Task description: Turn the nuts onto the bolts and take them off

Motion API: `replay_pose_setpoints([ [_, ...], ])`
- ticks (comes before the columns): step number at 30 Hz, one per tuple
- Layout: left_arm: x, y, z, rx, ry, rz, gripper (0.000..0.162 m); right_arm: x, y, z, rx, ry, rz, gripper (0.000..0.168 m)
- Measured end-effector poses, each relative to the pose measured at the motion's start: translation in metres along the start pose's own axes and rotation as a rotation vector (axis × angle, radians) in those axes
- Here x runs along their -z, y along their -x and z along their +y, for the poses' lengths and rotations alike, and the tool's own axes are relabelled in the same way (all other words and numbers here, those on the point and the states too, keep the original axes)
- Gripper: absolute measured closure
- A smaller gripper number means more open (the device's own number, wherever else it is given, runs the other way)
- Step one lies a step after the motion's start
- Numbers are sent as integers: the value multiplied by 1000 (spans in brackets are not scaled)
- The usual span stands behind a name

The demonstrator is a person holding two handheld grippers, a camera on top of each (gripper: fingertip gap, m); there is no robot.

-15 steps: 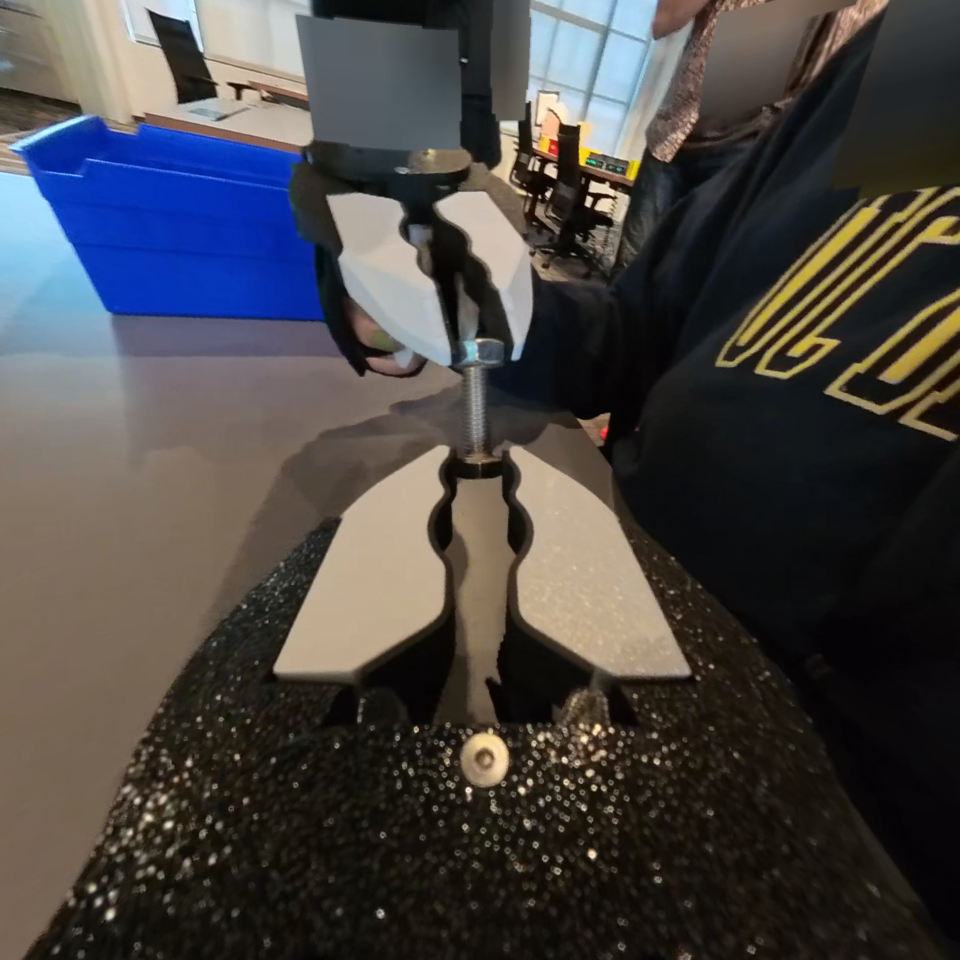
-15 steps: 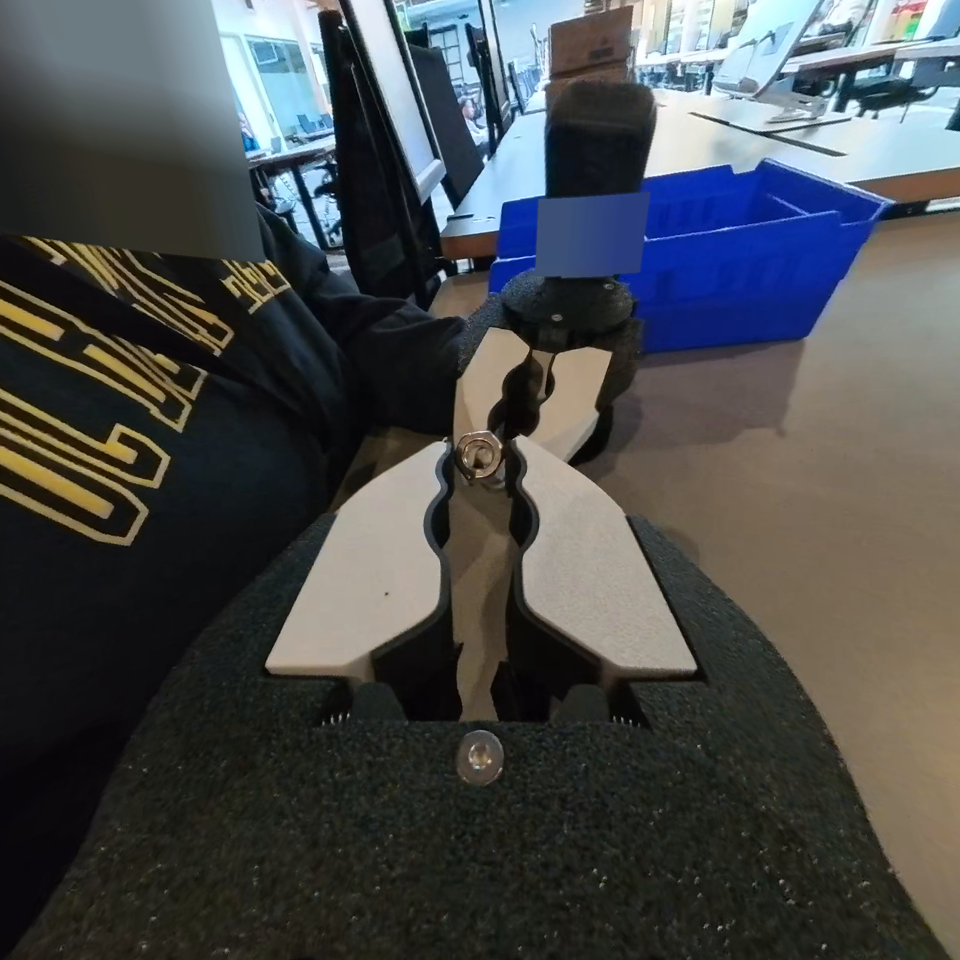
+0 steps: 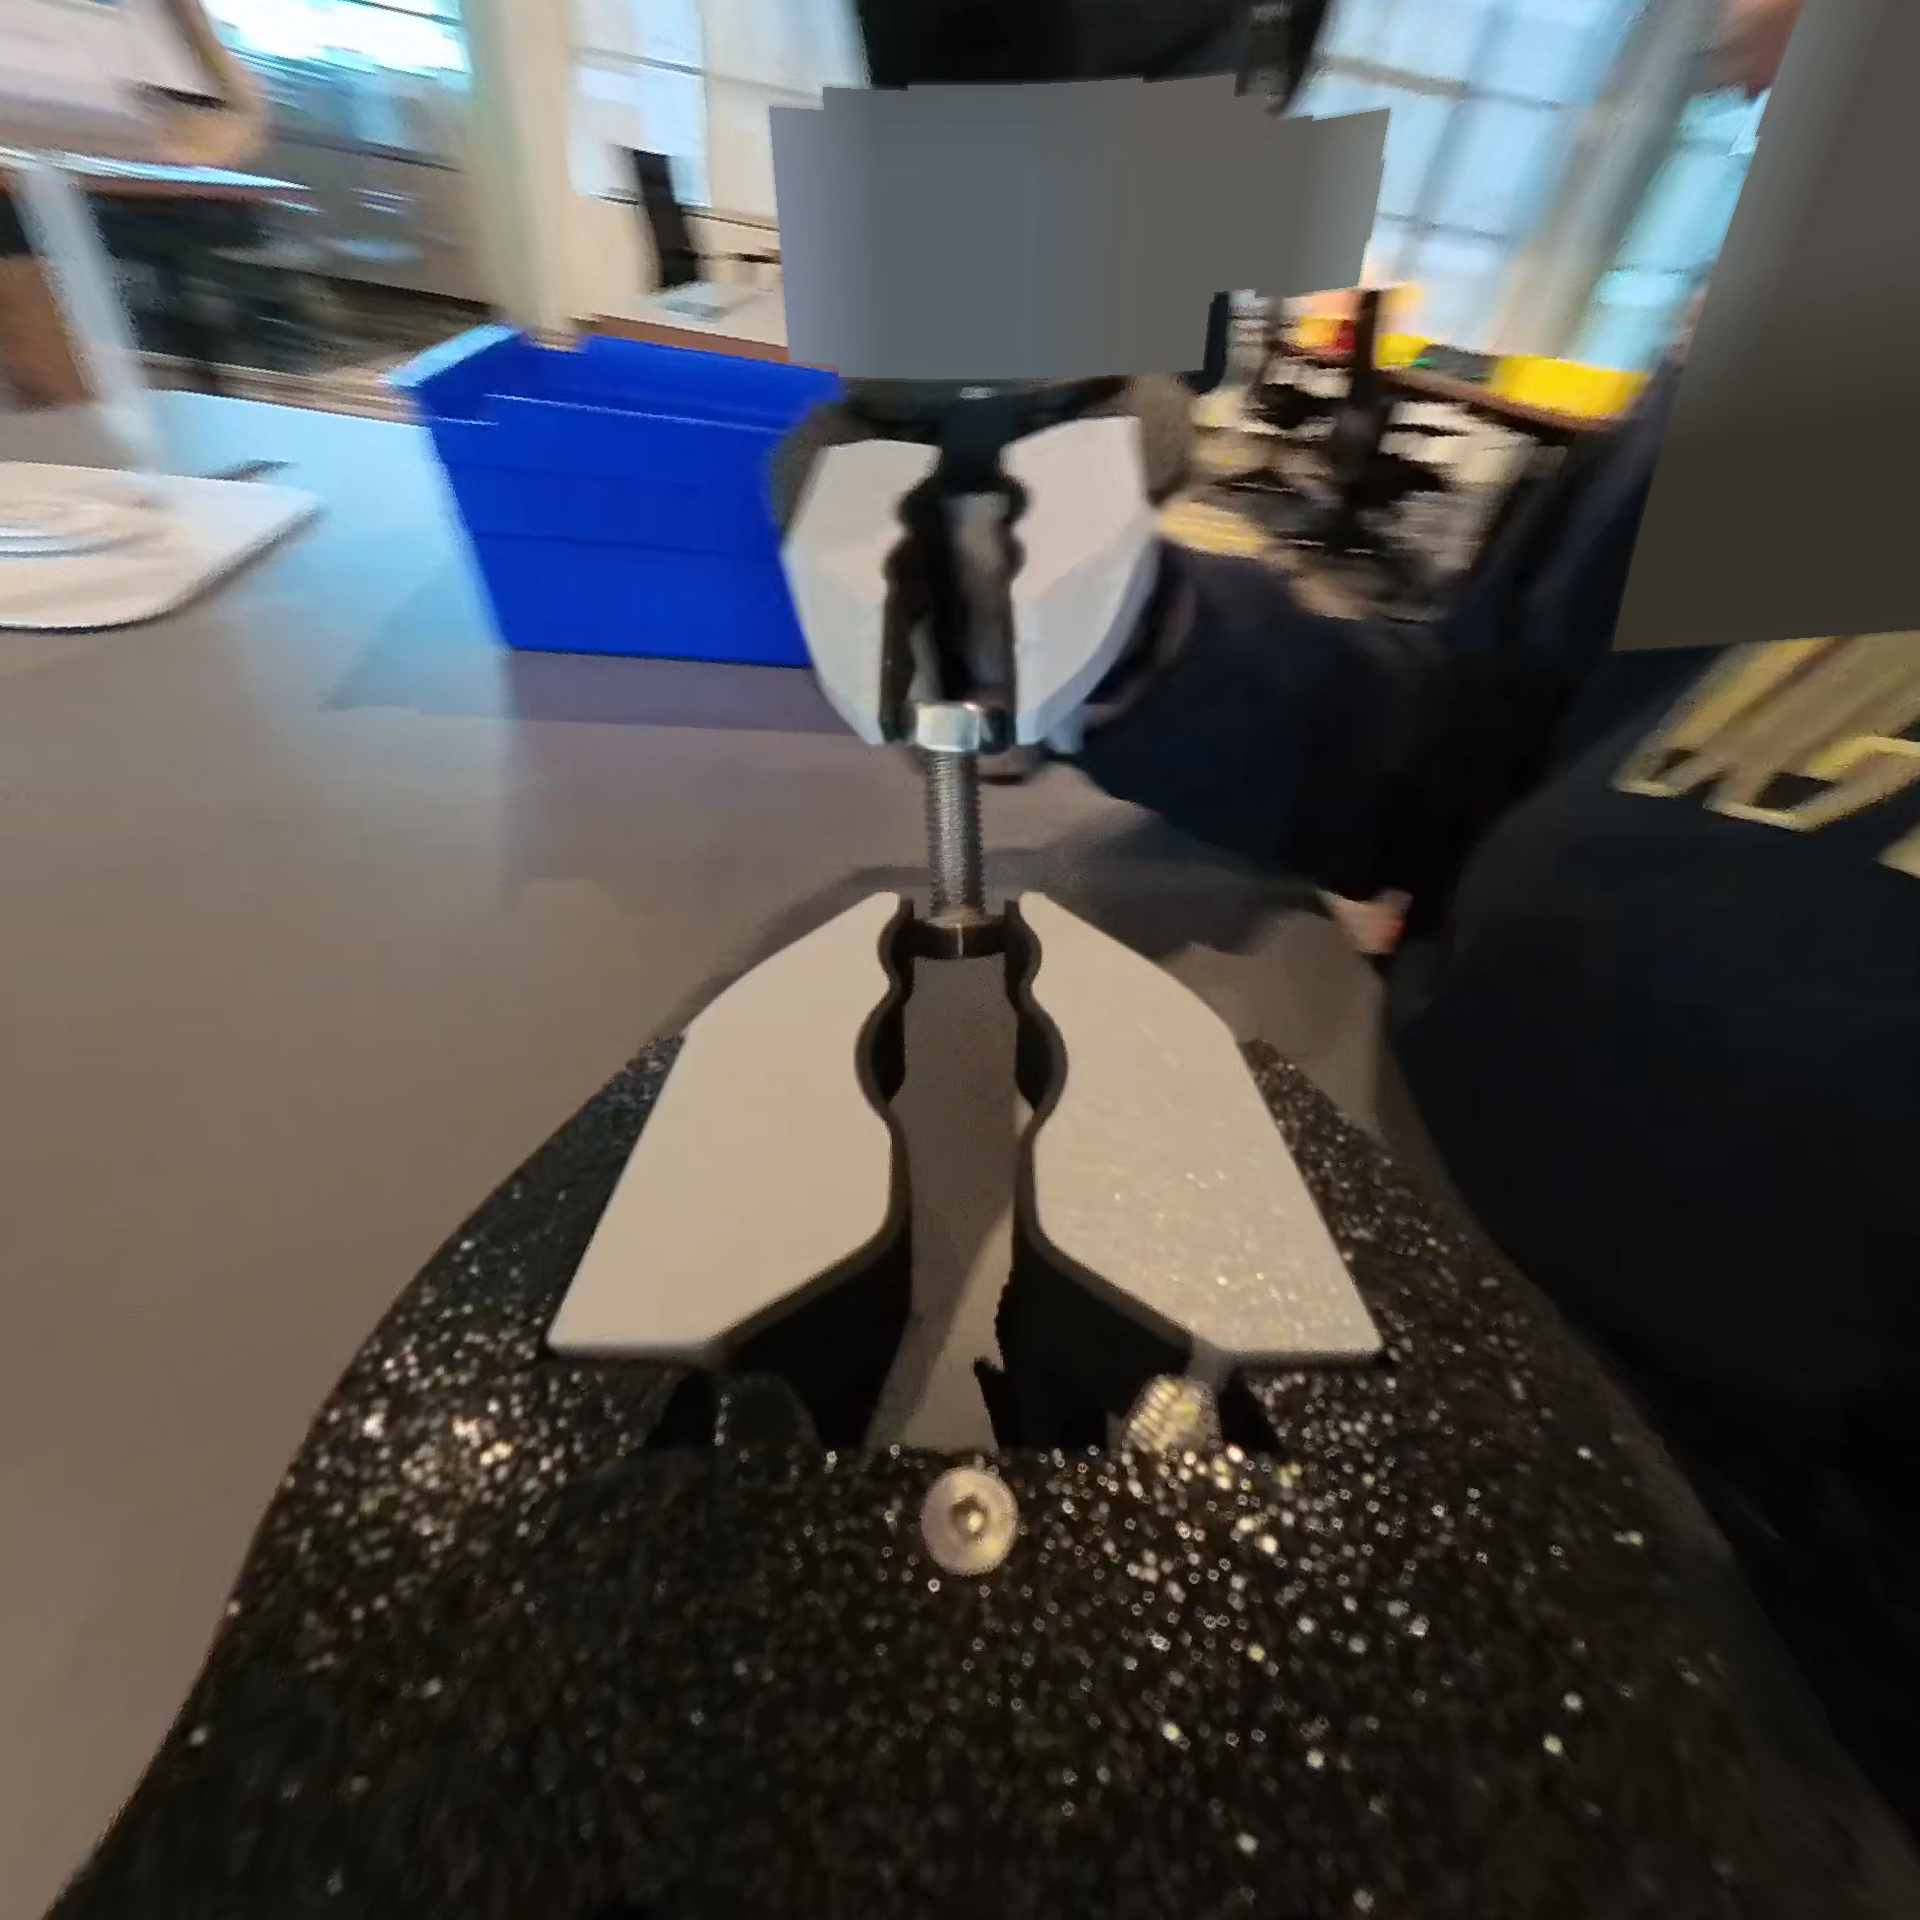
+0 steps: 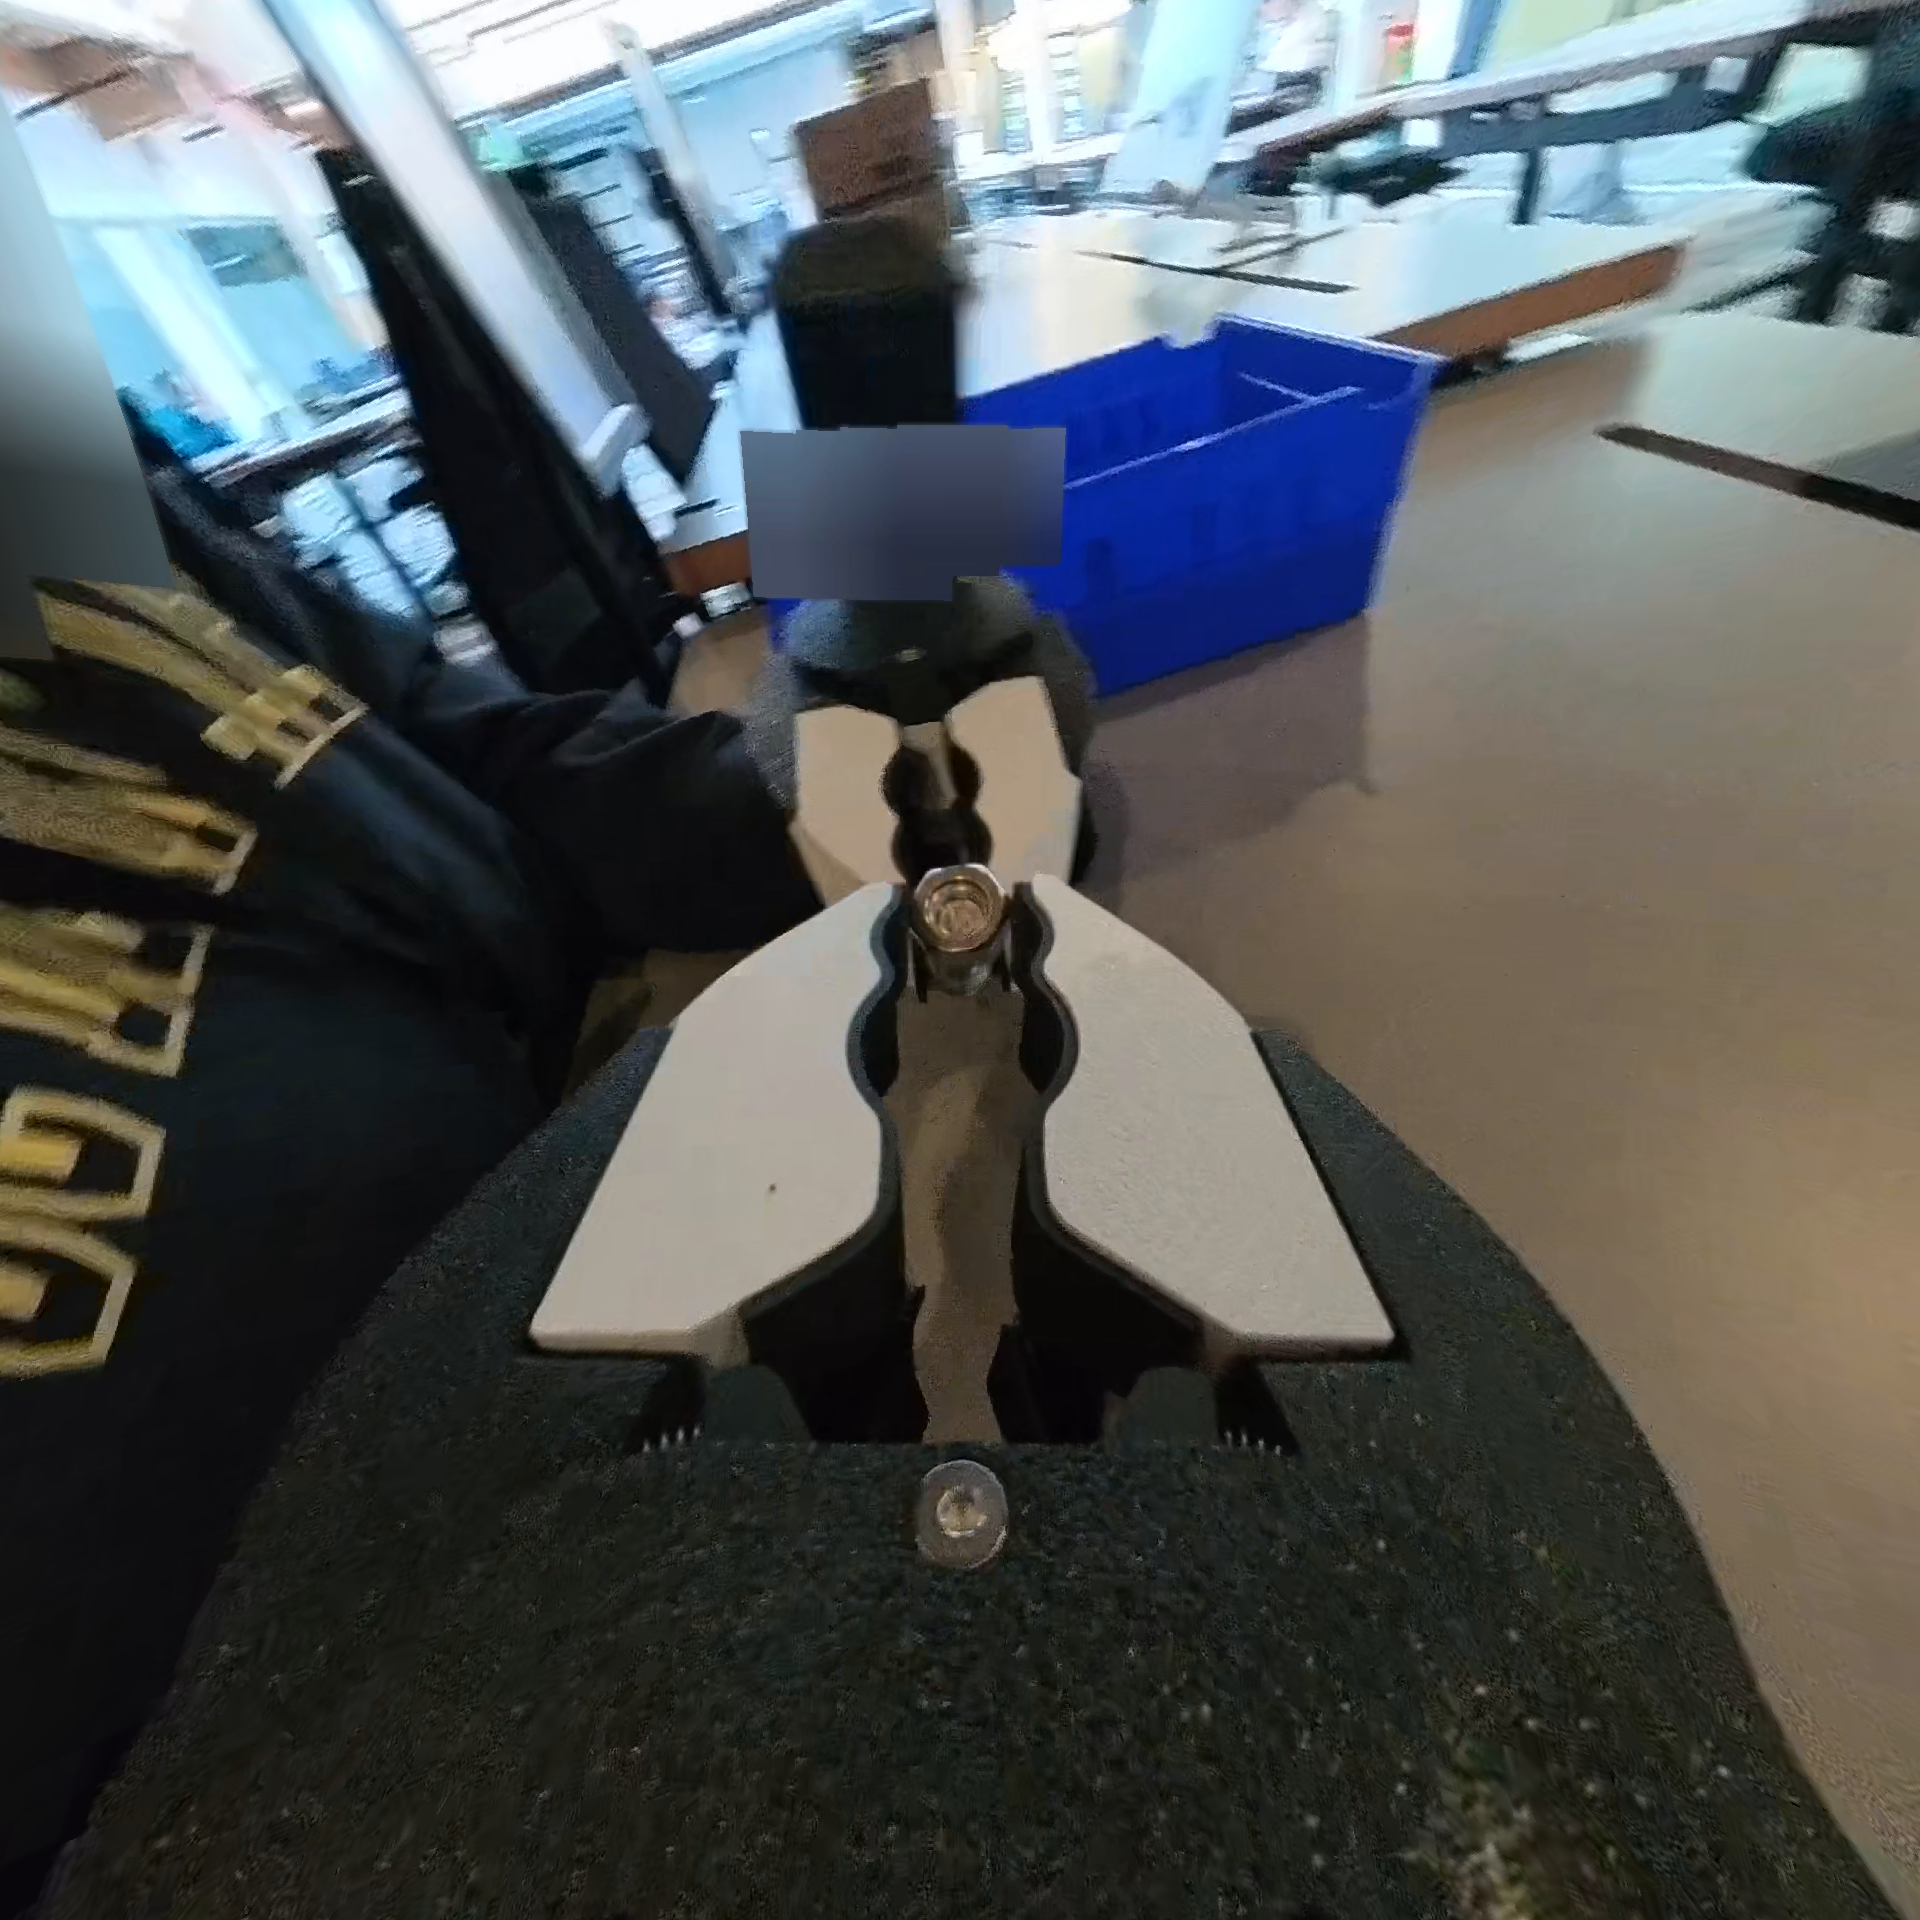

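Above the grey surface [image 3: 312, 831], the left tool [image 3: 958, 914] pinches a dark hex nut [image 3: 958, 937] threaded on a silver steel bolt [image 3: 954, 831]; the right tool [image 4: 958, 914] clamps the bolt's head, in front of the blue plastic bin [image 4: 1226, 520].

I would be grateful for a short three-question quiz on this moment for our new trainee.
1. True or false: the bolt lies flat on the table.
2. What does the right claw grip? A) the bolt's hex head B) a screwdriver C) nothing
3. Fill in: the left claw is shut on the dark ___ at the threaded end.

Key: 1 false, the bolt is held between the two claws; 2 A; 3 nut.
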State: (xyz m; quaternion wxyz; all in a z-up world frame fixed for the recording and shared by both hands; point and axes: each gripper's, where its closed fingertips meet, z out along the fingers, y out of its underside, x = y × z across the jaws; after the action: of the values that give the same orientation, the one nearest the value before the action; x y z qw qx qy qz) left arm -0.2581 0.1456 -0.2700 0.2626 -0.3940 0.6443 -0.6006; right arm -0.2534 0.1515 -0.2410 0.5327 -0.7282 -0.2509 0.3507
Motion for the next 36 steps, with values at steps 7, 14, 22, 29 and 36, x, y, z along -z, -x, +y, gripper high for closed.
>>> replay_pose_setpoints([
  [7,1,24,0,-50,19,-266,146,-1,-26,-1,-280,-135,357,149],
  [14,-1,20,0,-29,0,-215,146,2,-23,-1,-225,-133,333,149],
  [22,-2,19,0,-32,-4,-192,146,1,-18,-1,-227,-129,293,147],
  [29,-2,14,-1,-1,-13,-125,146,15,-5,-10,-25,-89,192,133],
  [36,0,24,3,15,14,-189,146,33,-37,31,134,196,360,141],
])
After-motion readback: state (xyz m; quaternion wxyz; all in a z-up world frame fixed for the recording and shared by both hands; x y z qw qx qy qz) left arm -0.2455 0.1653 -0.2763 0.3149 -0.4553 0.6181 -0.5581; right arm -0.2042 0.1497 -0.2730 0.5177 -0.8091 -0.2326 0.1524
